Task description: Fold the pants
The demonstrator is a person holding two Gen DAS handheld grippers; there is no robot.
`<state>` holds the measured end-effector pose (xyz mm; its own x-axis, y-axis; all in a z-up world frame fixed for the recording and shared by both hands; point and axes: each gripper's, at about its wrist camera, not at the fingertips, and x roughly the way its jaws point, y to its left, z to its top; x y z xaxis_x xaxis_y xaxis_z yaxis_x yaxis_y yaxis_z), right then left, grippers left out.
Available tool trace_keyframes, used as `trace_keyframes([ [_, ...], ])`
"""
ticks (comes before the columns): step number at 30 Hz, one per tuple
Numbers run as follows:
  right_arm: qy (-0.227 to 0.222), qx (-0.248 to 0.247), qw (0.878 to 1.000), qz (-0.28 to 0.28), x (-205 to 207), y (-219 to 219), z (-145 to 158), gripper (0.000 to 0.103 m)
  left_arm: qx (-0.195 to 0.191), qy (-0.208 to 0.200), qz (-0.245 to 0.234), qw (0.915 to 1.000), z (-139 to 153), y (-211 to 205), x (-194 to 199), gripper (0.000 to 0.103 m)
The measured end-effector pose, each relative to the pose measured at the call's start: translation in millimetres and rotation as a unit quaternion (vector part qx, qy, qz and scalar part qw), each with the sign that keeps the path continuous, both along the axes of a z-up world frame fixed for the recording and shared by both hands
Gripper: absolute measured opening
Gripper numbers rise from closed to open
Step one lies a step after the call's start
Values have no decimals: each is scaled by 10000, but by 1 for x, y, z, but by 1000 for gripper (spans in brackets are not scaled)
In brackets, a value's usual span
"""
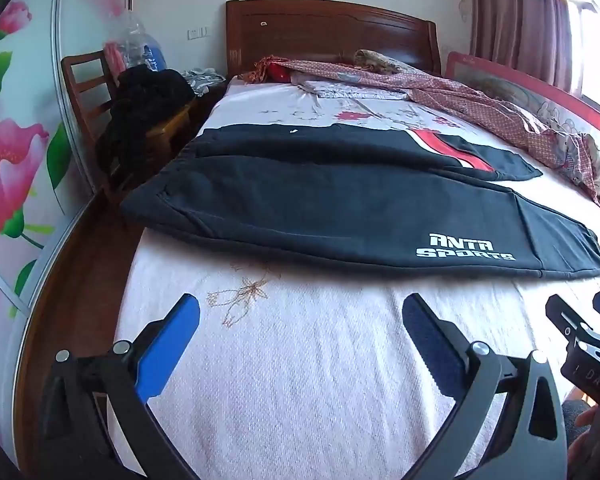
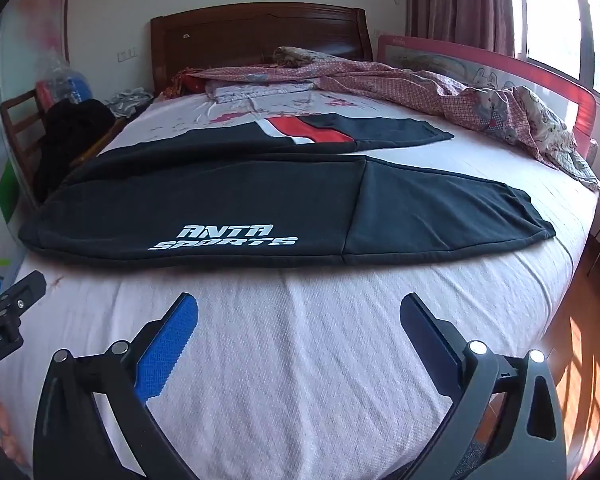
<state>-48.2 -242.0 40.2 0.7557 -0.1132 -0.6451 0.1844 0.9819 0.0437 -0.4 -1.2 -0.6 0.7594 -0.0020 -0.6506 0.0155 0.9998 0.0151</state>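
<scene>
Black pants (image 1: pixel 340 208) lay flat on the bed (image 1: pixel 300 360), ahead of both grippers, untouched. Long axis ran crosswise to the fingers: waist end to the left, leg cuffs to the right. Two legs lay roughly parallel; the nearer one carried the white ANTA SPORTS print (image 2: pixel 224 237), the farther one a red-white stripe panel (image 2: pixel 308 130). Left gripper (image 1: pixel 300 328) was spread wide, nothing between its pads, above bare sheet. Right gripper (image 2: pixel 298 328) was likewise wide and empty, just beside the left. A crumpled quilt (image 2: pixel 480 96) sat beyond the pants, far right.
</scene>
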Motion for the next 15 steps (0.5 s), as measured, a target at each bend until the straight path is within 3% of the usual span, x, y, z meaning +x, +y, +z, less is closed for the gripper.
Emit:
trace_keyframes([
  [6, 63, 13, 10000, 60, -6, 13, 1, 100, 78, 34, -69, 9999, -6, -7, -4, 101],
  [15, 98, 194, 9997, -82, 1, -8, -4, 100, 51, 75, -93, 9999, -7, -5, -1, 101],
])
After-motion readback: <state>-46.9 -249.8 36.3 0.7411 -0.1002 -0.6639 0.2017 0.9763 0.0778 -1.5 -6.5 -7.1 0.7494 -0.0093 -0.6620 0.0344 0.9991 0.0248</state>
